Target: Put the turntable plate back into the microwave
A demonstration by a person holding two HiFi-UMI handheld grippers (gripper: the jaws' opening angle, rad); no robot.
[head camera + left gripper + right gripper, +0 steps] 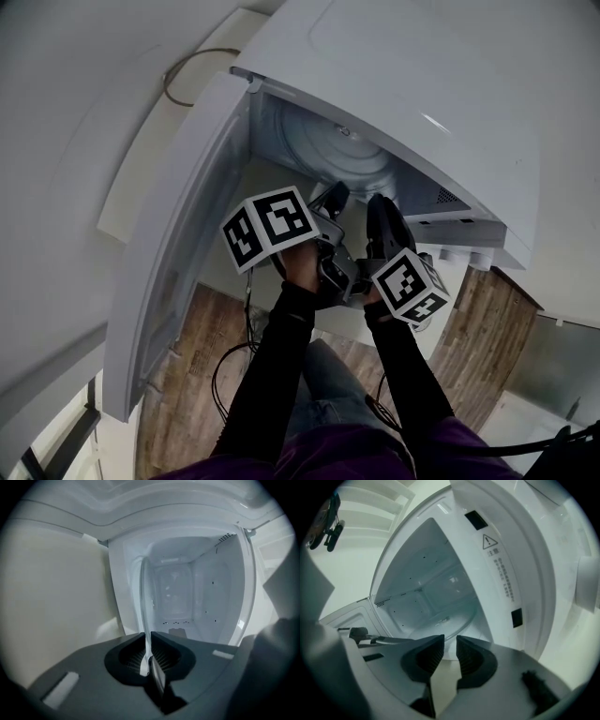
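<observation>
The microwave door [178,253] hangs swung wide open at the left, its inner face toward the cavity. To its right the white microwave [403,94] shows its cavity [187,592] open, and both grippers are at the front edge of that opening.

The left gripper [330,199] [148,634] has its jaws clamped on the rim of the glass turntable plate [145,597], which runs edge-on away from the pads and into the cavity. From the head view the turntable plate [342,155] appears as a round disc inside the cavity, its near edge at the left gripper's tip.

Just beside it, the right gripper [380,214] [450,641] points into the same opening with its jaws standing apart and nothing between the pads; the plate's curved edge [440,620] lies beyond them. A warning label [497,559] sits on the microwave's front frame at the right.
</observation>
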